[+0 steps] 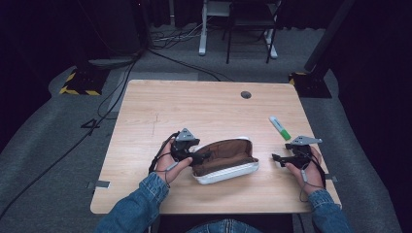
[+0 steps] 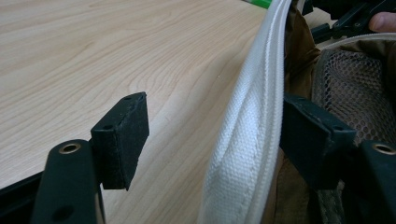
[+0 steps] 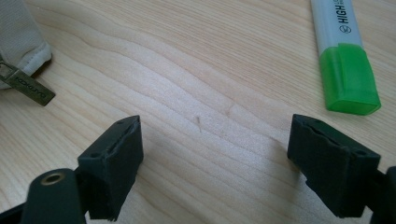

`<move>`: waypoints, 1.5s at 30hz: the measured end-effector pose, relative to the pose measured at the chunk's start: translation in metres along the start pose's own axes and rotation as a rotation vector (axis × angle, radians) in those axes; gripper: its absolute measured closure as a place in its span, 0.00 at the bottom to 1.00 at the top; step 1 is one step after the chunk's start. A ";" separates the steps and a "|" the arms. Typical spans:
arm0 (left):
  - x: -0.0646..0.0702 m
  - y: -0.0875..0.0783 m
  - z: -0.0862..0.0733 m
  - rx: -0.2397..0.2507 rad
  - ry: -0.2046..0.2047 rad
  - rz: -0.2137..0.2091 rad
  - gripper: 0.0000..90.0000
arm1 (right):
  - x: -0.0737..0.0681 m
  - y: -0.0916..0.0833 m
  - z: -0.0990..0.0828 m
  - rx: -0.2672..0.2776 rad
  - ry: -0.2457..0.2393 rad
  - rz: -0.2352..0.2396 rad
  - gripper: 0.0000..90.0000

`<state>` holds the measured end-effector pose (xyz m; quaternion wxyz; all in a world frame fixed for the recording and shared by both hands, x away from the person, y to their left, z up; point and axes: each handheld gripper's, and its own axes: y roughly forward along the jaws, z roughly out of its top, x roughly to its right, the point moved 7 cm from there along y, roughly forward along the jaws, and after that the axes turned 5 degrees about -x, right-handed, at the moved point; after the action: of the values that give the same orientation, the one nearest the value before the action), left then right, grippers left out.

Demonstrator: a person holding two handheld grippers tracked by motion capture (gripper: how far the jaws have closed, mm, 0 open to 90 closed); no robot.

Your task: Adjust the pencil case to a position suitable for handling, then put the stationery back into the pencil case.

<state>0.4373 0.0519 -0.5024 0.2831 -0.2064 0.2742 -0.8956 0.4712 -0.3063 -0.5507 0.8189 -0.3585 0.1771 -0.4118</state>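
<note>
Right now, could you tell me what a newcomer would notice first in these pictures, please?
The open pouch, brown inside with a white rim, lies at the middle of the table's near side. The left tongs straddle its rim, one jaw outside and one inside, and do not pinch it. A green highlighter lies to the right, just beyond the open right tongs.

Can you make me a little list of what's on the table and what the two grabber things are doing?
table: light wood
pouch: brown inside, white rim, lying open mid-table
highlighter: green cap, lies right of the pouch
left gripper: at the pouch's left end, jaws open astride its white rim, not pressing it
right gripper: jaws open over bare wood, between pouch and highlighter
zip pull: small metal tag at the pouch's corner
</note>
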 end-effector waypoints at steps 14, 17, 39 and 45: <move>0.005 -0.033 -0.010 -0.010 0.097 0.066 0.25 | 0.000 0.000 0.000 -0.001 -0.007 0.004 0.20; 0.005 -0.040 -0.017 -0.013 0.080 0.066 0.25 | 0.000 0.000 0.000 0.000 -0.006 0.004 0.20; -0.036 -0.065 -0.065 -0.138 0.059 0.206 0.20 | -0.006 -0.010 0.015 0.002 -0.029 0.062 0.33; -0.040 -0.071 -0.079 -0.191 0.068 0.226 0.18 | -0.004 -0.009 0.026 0.005 -0.035 0.062 0.33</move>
<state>0.3980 0.1555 -0.5284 0.3518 -0.1696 0.3890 -0.8343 0.4796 -0.2951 -0.5265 0.8351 -0.3580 0.1726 -0.3804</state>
